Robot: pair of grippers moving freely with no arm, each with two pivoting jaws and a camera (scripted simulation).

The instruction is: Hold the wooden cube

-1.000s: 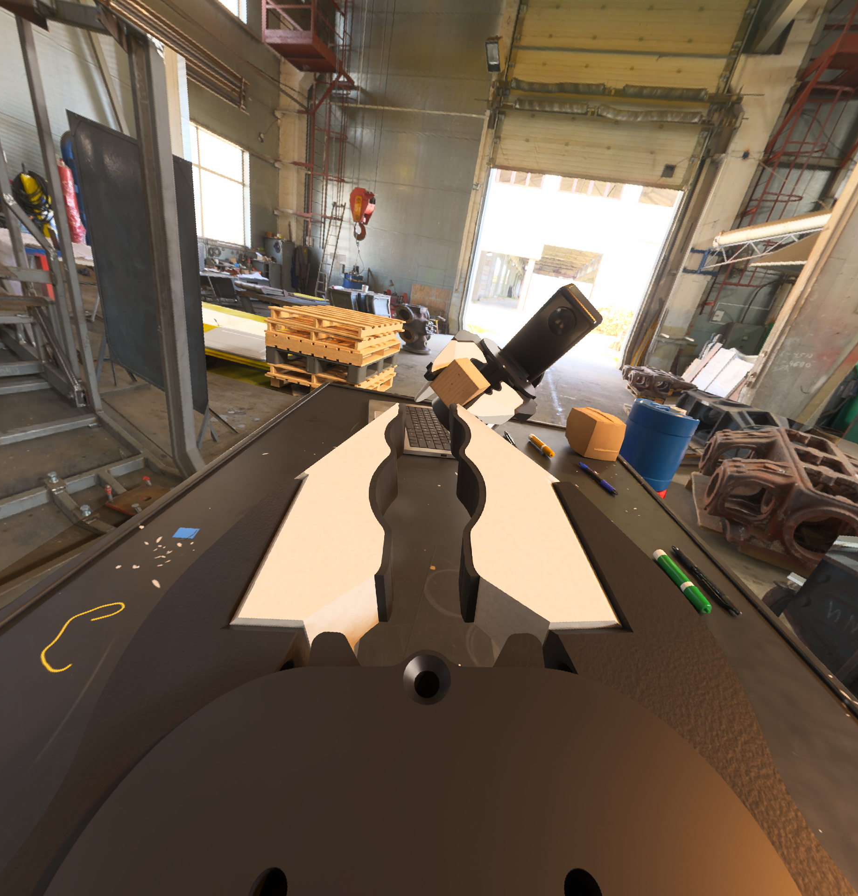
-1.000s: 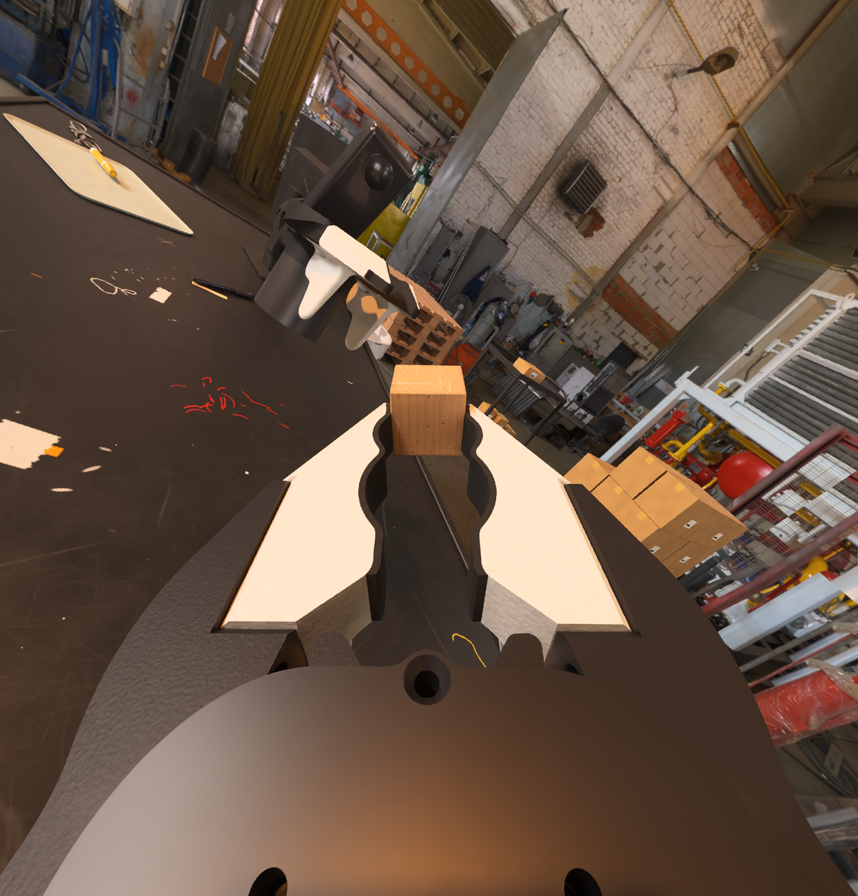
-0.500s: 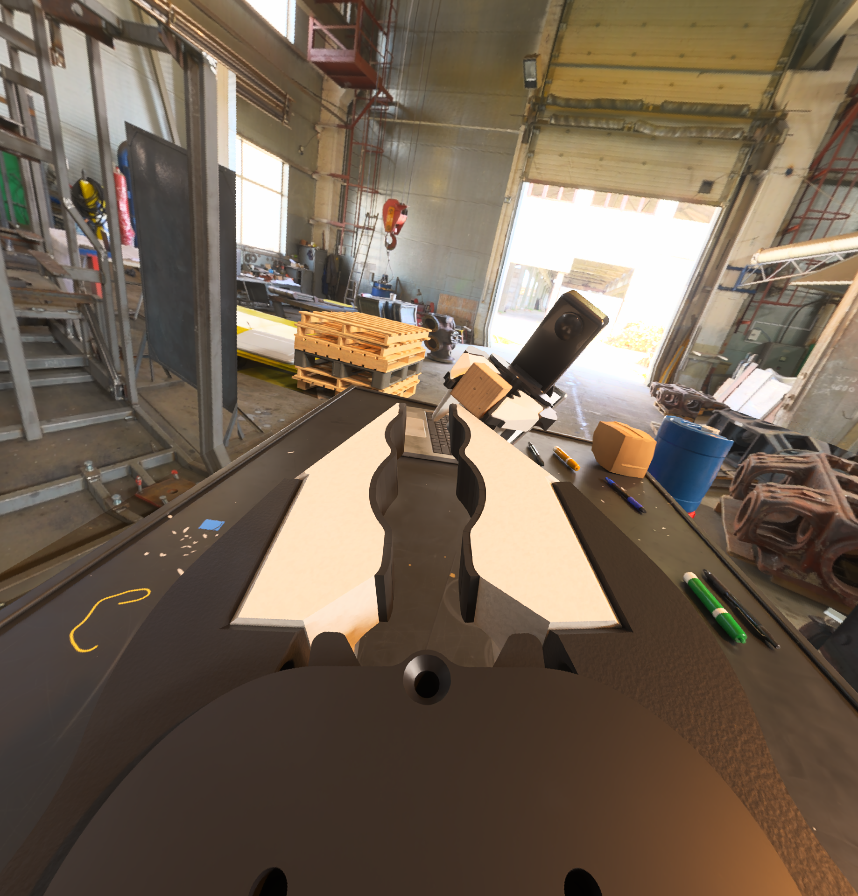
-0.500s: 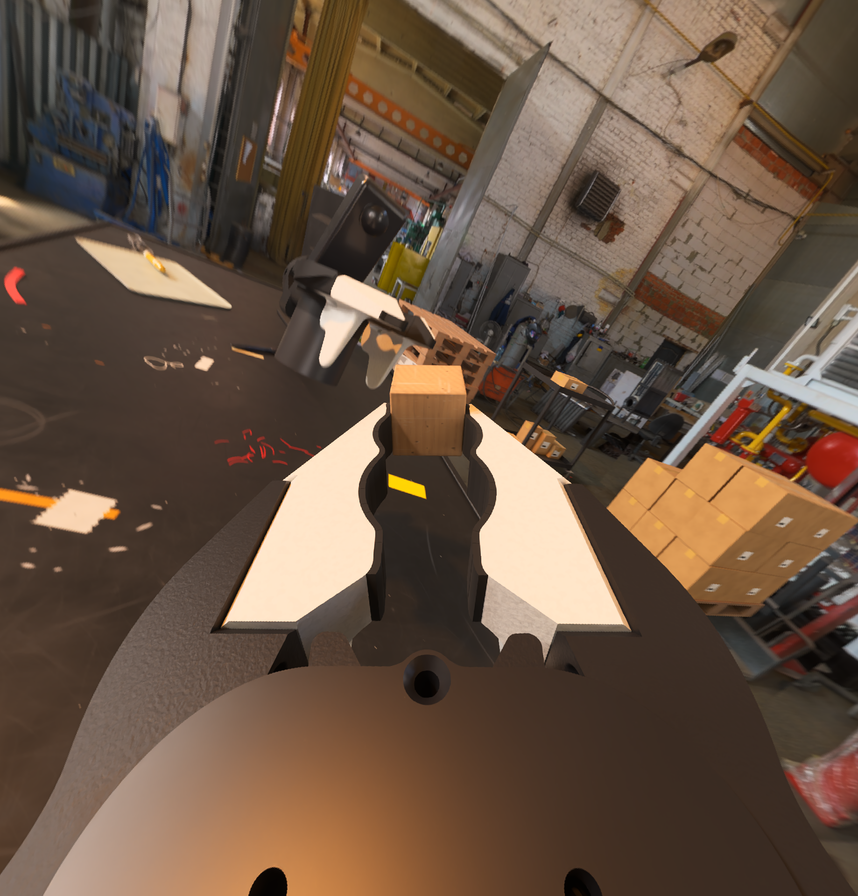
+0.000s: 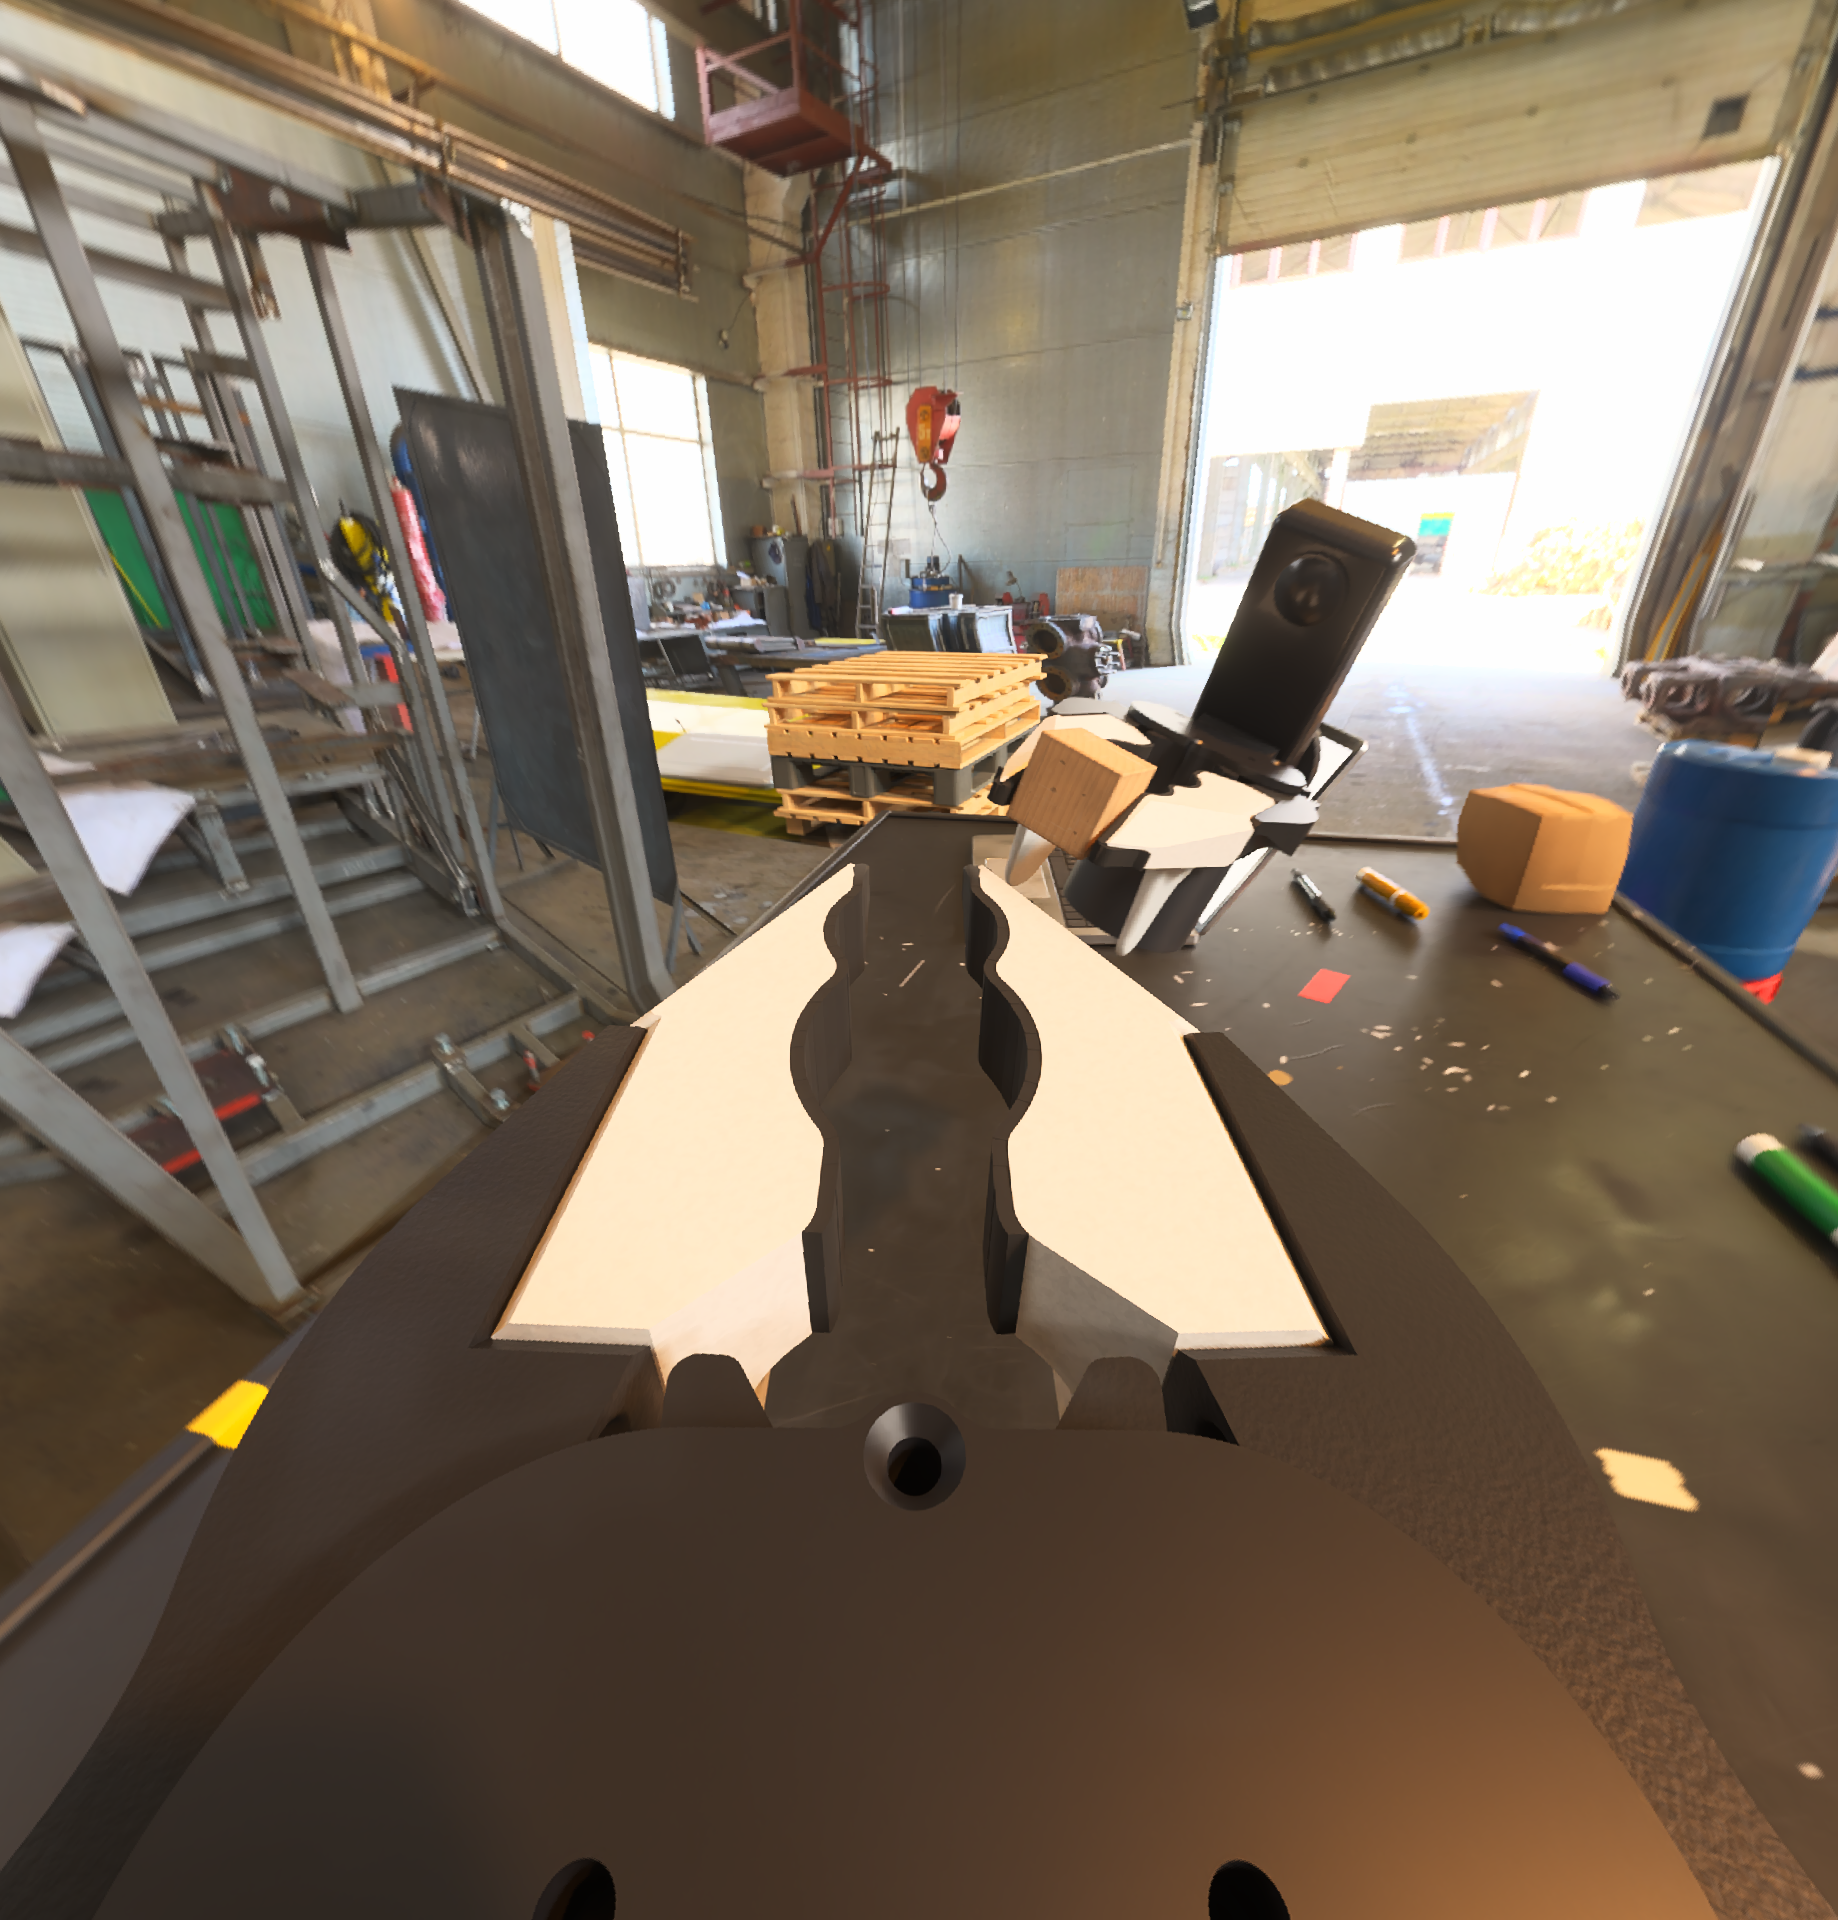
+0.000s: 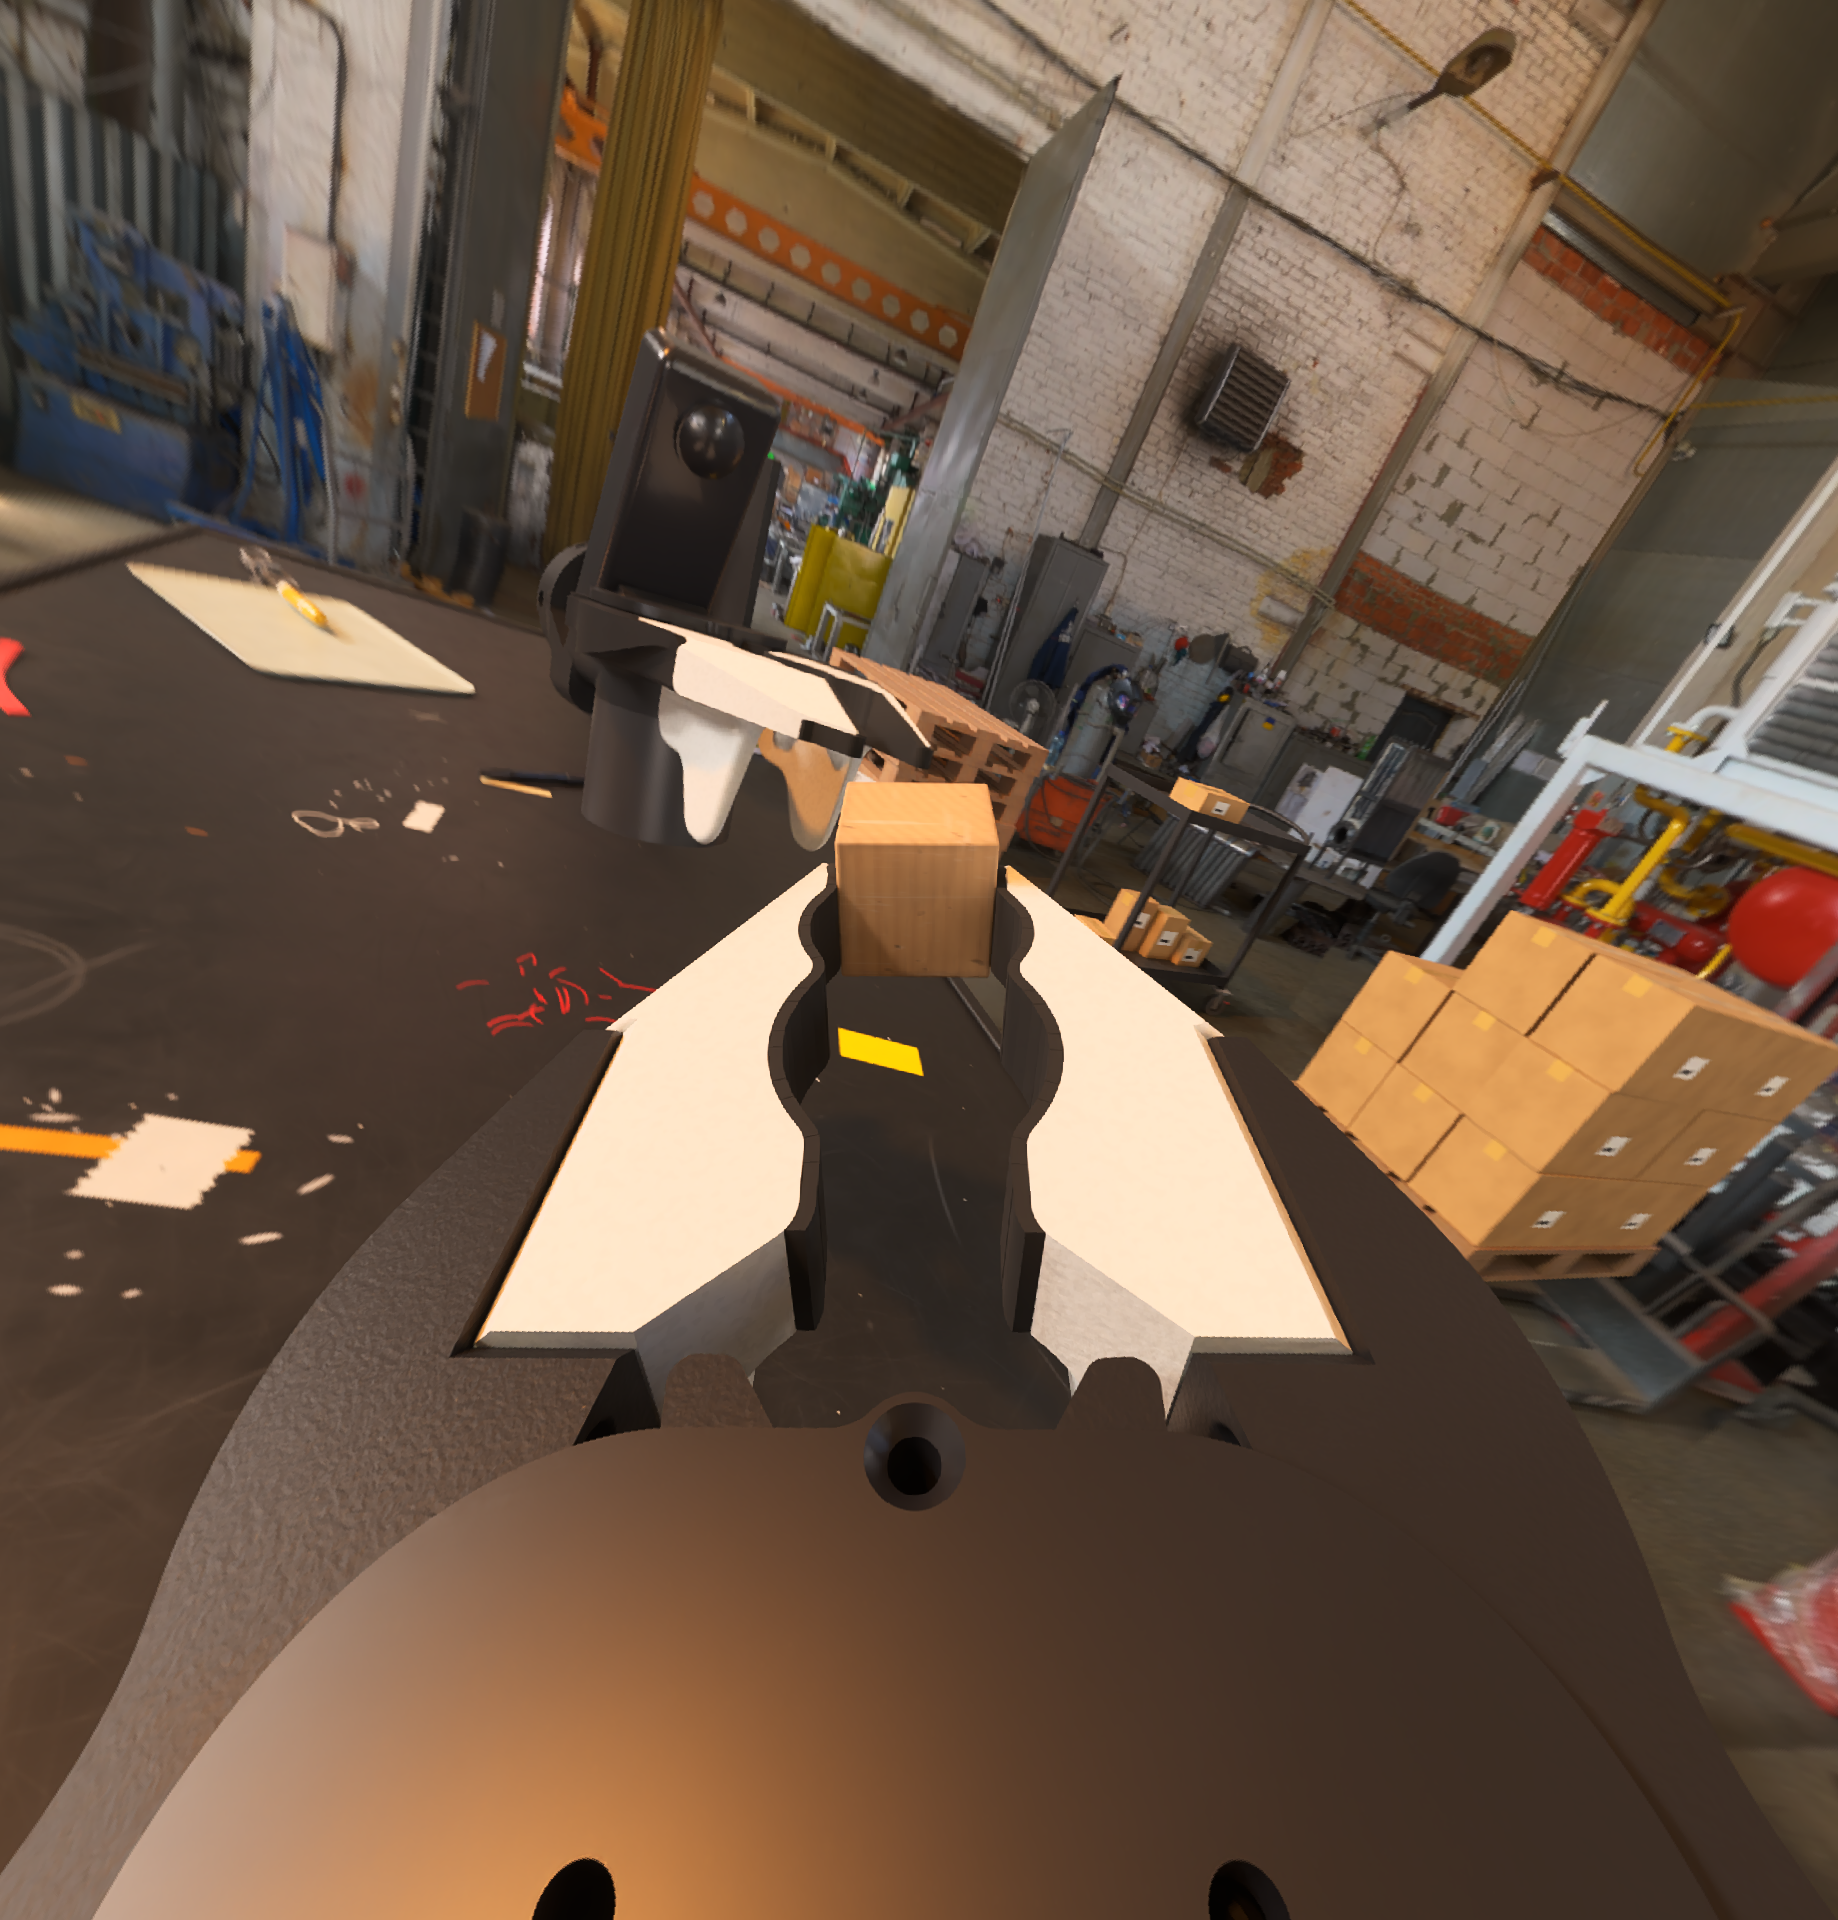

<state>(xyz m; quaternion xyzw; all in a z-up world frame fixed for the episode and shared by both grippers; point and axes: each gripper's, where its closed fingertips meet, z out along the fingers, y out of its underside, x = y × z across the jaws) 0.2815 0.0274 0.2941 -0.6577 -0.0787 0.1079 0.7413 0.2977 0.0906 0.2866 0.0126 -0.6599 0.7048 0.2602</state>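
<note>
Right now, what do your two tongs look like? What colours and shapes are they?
Both tongs look alike. The left tongs have two cream-white fingers shaped like long pointed wedges, with dark wavy inner edges. They sit in a dark grey, rough-textured body with a rounded back and a small round hole in the middle. The right tongs match, and each carries a black boxy camera block with a round lens. No cables show.

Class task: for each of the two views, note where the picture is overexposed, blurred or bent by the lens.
Left wrist view: the open doorway is blown out to white, and the steel frames at the left edge splay from wide-angle distortion. Right wrist view: the red object at the lower right edge and the blue machinery at the upper left look smeared, while the cube is sharp.
</note>
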